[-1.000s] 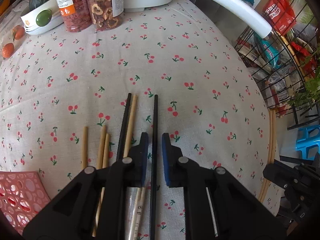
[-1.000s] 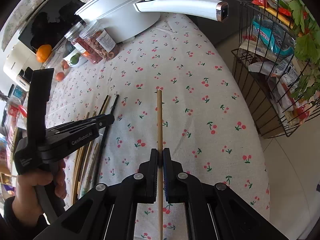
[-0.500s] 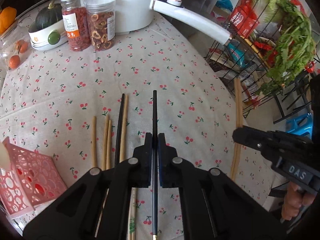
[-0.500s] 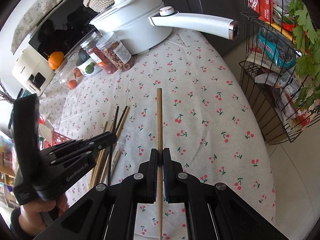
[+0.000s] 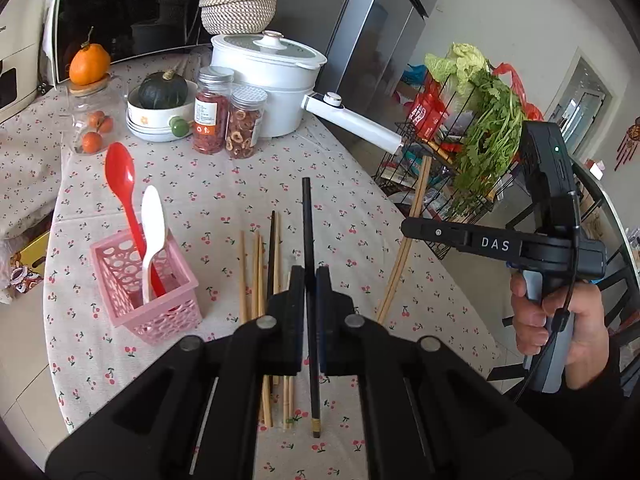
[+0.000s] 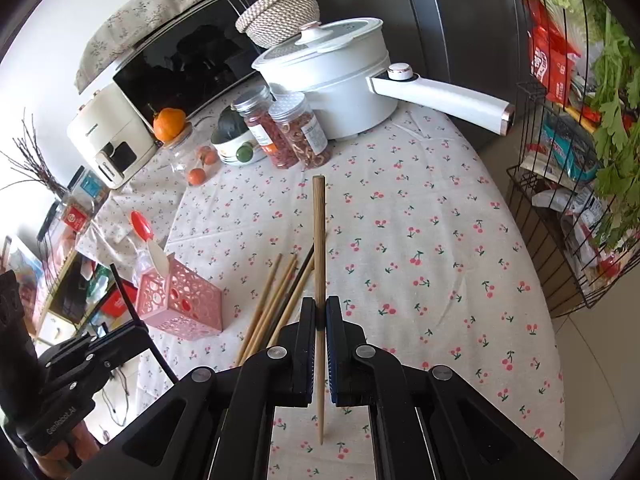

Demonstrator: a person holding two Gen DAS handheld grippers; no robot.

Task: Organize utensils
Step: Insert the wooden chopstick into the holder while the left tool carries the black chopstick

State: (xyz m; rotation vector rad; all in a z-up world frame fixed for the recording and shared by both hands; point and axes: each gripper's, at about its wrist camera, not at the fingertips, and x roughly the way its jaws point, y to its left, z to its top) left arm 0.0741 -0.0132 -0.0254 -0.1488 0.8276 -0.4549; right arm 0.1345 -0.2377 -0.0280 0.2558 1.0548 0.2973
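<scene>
My left gripper (image 5: 307, 280) is shut on a black chopstick (image 5: 307, 232), held lifted above the cherry-print tablecloth (image 5: 224, 192). My right gripper (image 6: 320, 312) is shut on a wooden chopstick (image 6: 319, 240), also off the table; that gripper (image 5: 404, 226) and its wooden chopstick (image 5: 418, 192) show at the right of the left wrist view. Several wooden chopsticks and a black one (image 5: 256, 272) lie in a loose bunch on the cloth. Left of them stands a pink perforated basket (image 5: 120, 280) holding a red spoon (image 5: 120, 172) and a white spoon (image 5: 154, 216).
At the back stand a white pot with a long handle (image 5: 264, 80), two jars (image 5: 224, 120), a bowl with a green squash (image 5: 160, 112) and a microwave (image 5: 128, 12). A wire rack with greens (image 5: 480, 140) sits beyond the table's right edge.
The left gripper closed on the black chopstick and lifted it up and back, bringing the pink basket and spoons into view. The right gripper rose with its wooden chopstick.
</scene>
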